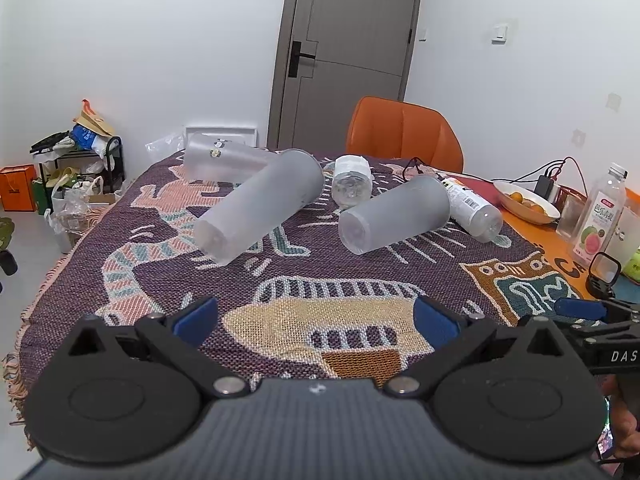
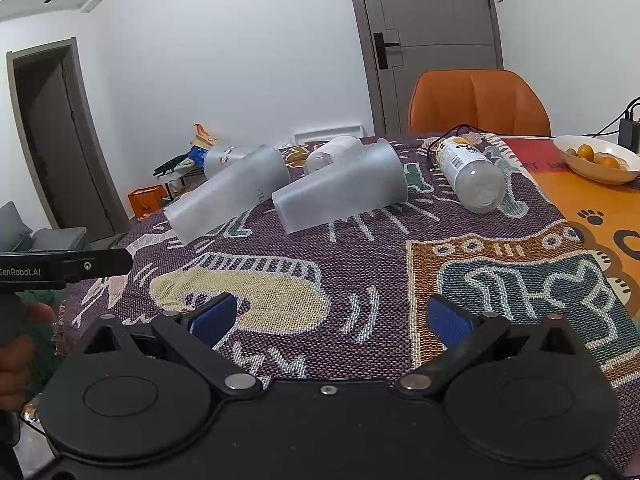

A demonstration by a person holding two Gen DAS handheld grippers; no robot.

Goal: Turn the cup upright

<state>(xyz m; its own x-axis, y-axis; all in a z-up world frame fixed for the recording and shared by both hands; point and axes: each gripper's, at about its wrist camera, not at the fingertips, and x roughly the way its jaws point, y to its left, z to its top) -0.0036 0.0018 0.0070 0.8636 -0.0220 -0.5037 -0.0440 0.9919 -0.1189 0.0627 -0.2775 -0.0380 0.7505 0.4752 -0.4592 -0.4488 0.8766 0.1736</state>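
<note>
right gripper [image 2: 328, 320] was spread wide w/ nothing in it, left gripper [image 1: 316, 320] same. nearest frosted cup [image 2: 344, 188] lay on its side ahead of the right one, well apart. imo smooth tapered plastic could roll on the woven blanket [image 2: 360, 280] n bump the bottle [image 2: 472, 176] beside it if pinched off-center.

White walls [image 1: 160, 40] close the room ahead of the tongs. A grey door [image 1: 352, 40] with a black handle [image 1: 298, 58] stands straight ahead, an orange chair [image 1: 404, 130] before it at the table's far edge. Far left, a cluttered rack [image 1: 80, 152] and an orange bag [image 1: 16, 186] sit on the pale floor [image 1: 28, 240]. A second, dark doorway [image 2: 56, 140] opens left.
</note>
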